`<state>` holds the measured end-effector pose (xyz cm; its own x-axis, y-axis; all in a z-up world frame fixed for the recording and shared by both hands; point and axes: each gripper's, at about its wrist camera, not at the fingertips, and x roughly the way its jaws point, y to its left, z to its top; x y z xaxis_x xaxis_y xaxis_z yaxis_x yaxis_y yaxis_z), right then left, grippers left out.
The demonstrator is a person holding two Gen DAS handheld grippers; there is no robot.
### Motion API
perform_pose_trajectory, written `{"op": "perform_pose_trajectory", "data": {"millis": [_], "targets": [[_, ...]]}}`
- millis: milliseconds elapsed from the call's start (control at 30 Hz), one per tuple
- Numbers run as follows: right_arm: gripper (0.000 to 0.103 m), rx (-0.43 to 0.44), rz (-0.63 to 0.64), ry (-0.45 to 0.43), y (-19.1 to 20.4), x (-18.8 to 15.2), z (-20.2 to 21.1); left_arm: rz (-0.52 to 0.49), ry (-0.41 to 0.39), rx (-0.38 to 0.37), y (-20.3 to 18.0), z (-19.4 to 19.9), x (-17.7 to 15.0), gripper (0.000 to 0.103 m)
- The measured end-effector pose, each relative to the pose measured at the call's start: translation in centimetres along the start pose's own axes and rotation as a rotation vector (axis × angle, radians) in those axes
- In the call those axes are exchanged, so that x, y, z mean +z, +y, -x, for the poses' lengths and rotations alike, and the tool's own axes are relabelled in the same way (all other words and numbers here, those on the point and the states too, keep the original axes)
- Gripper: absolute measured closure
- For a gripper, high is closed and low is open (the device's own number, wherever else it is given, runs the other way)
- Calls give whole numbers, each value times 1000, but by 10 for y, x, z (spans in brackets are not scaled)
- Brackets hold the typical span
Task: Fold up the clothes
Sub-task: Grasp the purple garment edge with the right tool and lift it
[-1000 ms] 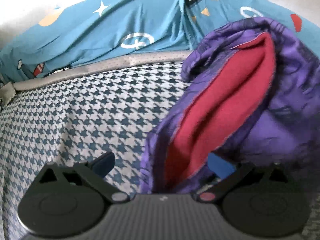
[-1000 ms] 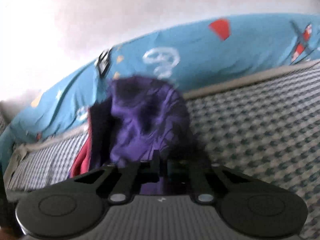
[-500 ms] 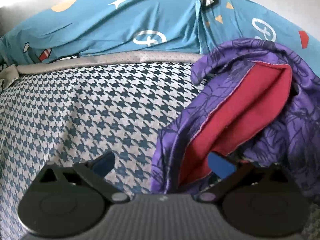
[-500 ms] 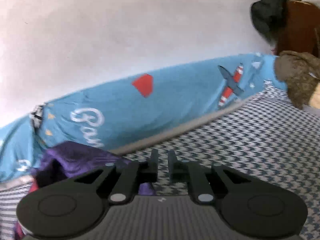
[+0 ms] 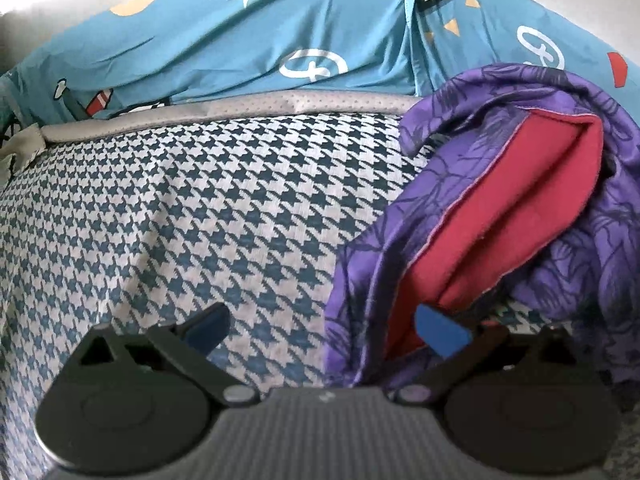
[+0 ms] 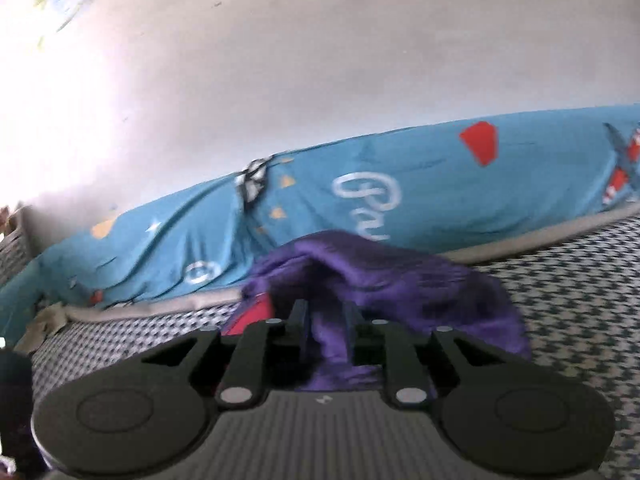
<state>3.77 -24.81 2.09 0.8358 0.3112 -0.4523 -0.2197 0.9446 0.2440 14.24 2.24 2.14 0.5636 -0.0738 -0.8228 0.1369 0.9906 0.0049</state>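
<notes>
A purple patterned garment [image 5: 568,264] with a red lining [image 5: 516,208] lies crumpled on the houndstooth bed sheet [image 5: 192,216], at the right of the left wrist view. My left gripper [image 5: 324,328] is open wide just above the sheet. Its right fingertip [image 5: 440,330] hangs over the red lining, and the garment's left edge falls between the fingers. In the right wrist view the same garment [image 6: 400,284] sits as a heap straight ahead. My right gripper [image 6: 323,320] has a narrow gap and its jaws are opening. Purple cloth shows in that gap, with no pad pressing on it.
A blue quilt [image 5: 280,40] printed with stars and letters runs along the back of the bed, against a white wall [image 6: 320,60]. A grey mattress border [image 5: 240,108] lies in front of it. Houndstooth sheet [image 6: 580,300] stretches right of the heap.
The right gripper was shut on the purple garment, let it go, swung off to the right, and now faces the heap with wider jaws. The garment sank onto the sheet. The left gripper barely moved.
</notes>
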Motion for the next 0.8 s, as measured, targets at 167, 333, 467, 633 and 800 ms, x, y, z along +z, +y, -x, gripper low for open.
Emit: {"op": "perform_pose_trajectory", "data": {"millis": [167, 333, 467, 633, 800], "targets": [[60, 74, -12, 15, 13, -3, -13, 12, 8, -1, 4, -3, 0, 0], [47, 86, -16, 12, 21, -5, -38, 22, 5, -11, 6, -3, -1, 0], [46, 52, 10, 36, 26, -6, -61, 26, 3, -10, 7, -5, -2, 0], [86, 38, 46, 50, 31, -9, -79, 37, 7, -9, 9, -7, -2, 0], [95, 58, 65, 21, 32, -7, -62, 47, -16, -3, 11, -2, 0, 0]]}}
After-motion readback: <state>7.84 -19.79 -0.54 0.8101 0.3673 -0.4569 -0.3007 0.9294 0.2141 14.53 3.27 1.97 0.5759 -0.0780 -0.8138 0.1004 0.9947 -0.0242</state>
